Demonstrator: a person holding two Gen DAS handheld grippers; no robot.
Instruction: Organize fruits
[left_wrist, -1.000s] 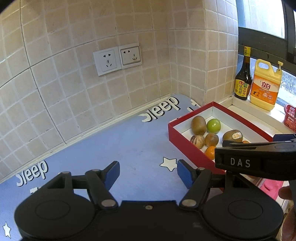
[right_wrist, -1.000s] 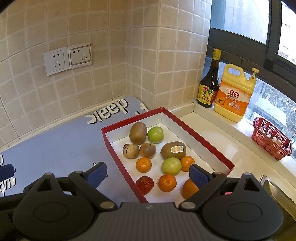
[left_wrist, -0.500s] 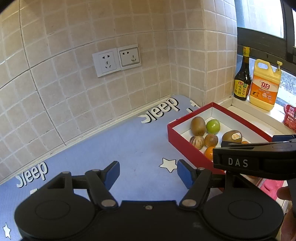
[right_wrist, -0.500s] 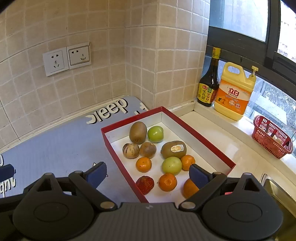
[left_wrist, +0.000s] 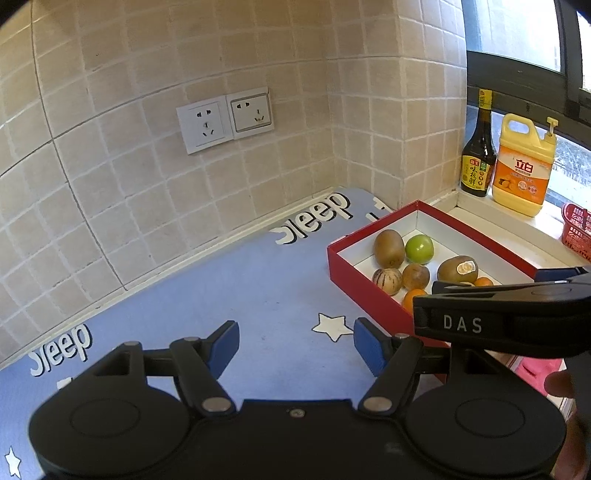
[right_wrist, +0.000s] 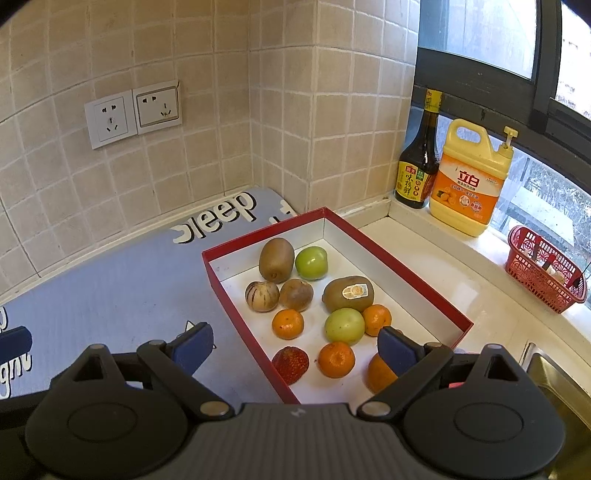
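Note:
A red box (right_wrist: 413, 275) with a white inside lies on the counter and holds several fruits: two kiwis (right_wrist: 276, 259), two green apples (right_wrist: 311, 262), several oranges (right_wrist: 288, 324), a striped fruit (right_wrist: 262, 295), a brown fruit (right_wrist: 296, 294) and a red strawberry (right_wrist: 290, 364). My right gripper (right_wrist: 295, 347) is open and empty, above the box's near end. My left gripper (left_wrist: 295, 345) is open and empty over the blue mat (left_wrist: 221, 295), left of the box (left_wrist: 354, 273). The right gripper's body hides part of the box in the left wrist view.
A dark sauce bottle (right_wrist: 419, 158) and a yellow detergent jug (right_wrist: 469, 181) stand on the window sill. A small red basket (right_wrist: 543, 273) sits at the right. A sink edge (right_wrist: 546, 373) shows at the lower right. Tiled walls with two sockets (right_wrist: 133, 112) close the corner.
Both grippers have drifted very slightly; the view is almost the same. Both stay open and empty. No fruit has moved.

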